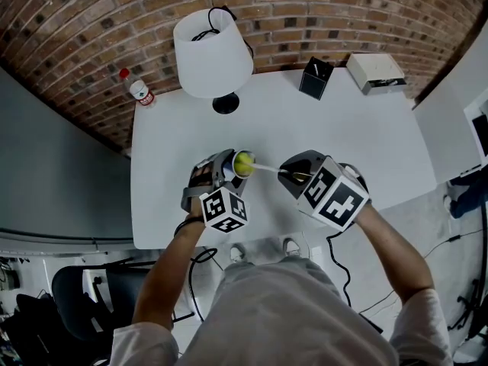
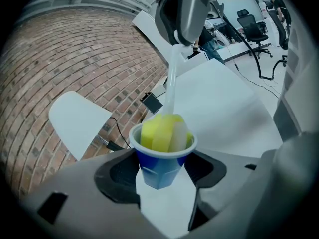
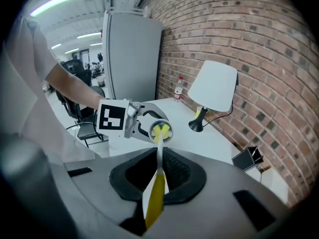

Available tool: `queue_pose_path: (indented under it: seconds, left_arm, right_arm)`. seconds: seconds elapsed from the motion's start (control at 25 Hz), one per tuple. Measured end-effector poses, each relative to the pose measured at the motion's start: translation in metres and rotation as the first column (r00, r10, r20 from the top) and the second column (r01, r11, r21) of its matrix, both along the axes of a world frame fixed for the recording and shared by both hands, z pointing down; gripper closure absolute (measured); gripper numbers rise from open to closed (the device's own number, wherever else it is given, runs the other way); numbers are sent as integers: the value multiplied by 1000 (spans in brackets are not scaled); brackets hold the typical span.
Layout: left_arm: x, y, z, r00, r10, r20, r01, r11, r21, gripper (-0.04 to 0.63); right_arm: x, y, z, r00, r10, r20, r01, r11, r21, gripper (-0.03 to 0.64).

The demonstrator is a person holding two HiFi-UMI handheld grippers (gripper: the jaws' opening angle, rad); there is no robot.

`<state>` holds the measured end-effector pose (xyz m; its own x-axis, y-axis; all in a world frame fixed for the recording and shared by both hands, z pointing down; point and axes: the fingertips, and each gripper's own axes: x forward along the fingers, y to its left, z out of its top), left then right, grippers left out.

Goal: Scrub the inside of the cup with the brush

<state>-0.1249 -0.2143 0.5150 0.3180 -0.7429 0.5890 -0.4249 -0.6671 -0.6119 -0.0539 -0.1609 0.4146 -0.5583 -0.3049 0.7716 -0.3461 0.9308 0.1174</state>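
The left gripper point(image 2: 160, 173) has its fingers point(image 2: 115, 176) set wide and pressed on the sides of a blue cup point(image 2: 160, 164), held between them above the desk point(image 1: 305, 128) with its mouth turned toward the right gripper point(image 3: 158, 177). That gripper's fingers point(image 3: 130, 177) are narrow, clamped on the yellow handle of the brush point(image 3: 155, 195). The brush's white stem runs out ahead of them, and its yellow sponge head point(image 2: 162, 131) sits inside the cup. Beyond both pairs of fingers stand a white lamp point(image 1: 212, 52) and a black box point(image 1: 316, 77), with a white box point(image 1: 374, 71) further right and a bottle point(image 1: 137, 88) at the far left corner
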Motion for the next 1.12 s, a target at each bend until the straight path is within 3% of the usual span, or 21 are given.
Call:
queue_pose_path:
  seconds: [0.16, 0.4, 0.56, 0.72, 0.8, 0.92, 1.12]
  left_arm:
    - [-1, 0, 0, 1000, -9, 8, 9, 1000, 12, 304]
    - [-3, -2, 0, 1000, -19, 17, 18, 999, 29, 304]
    - [-4, -3, 1, 999, -28, 20, 27, 999, 37, 304]
    - [-4, -5, 1, 999, -27, 20, 26, 998, 49, 304]
    - [-3, -6, 1, 1000, -25, 19, 24, 998, 50, 304]
    - [-1, -6, 5, 1000, -23, 9, 22, 999, 44, 304]
    - [7, -8, 10, 999, -31, -42, 32, 999, 35, 304]
  right_arm:
    - [4, -2, 5, 994, 89, 63, -82, 991, -109, 584]
    - [6, -6, 10, 960, 229, 158, -181, 946, -270, 584]
    - [8, -8, 16, 922, 329, 204, -233, 893, -386, 584]
    - [10, -10, 19, 871, 428, 243, -260, 819, -512, 584]
    - [11, -11, 19, 859, 450, 246, -266, 801, -536, 584]
    - [13, -11, 19, 868, 437, 235, -273, 816, -510, 584]
    - [17, -12, 14, 915, 363, 179, -270, 877, -397, 584]
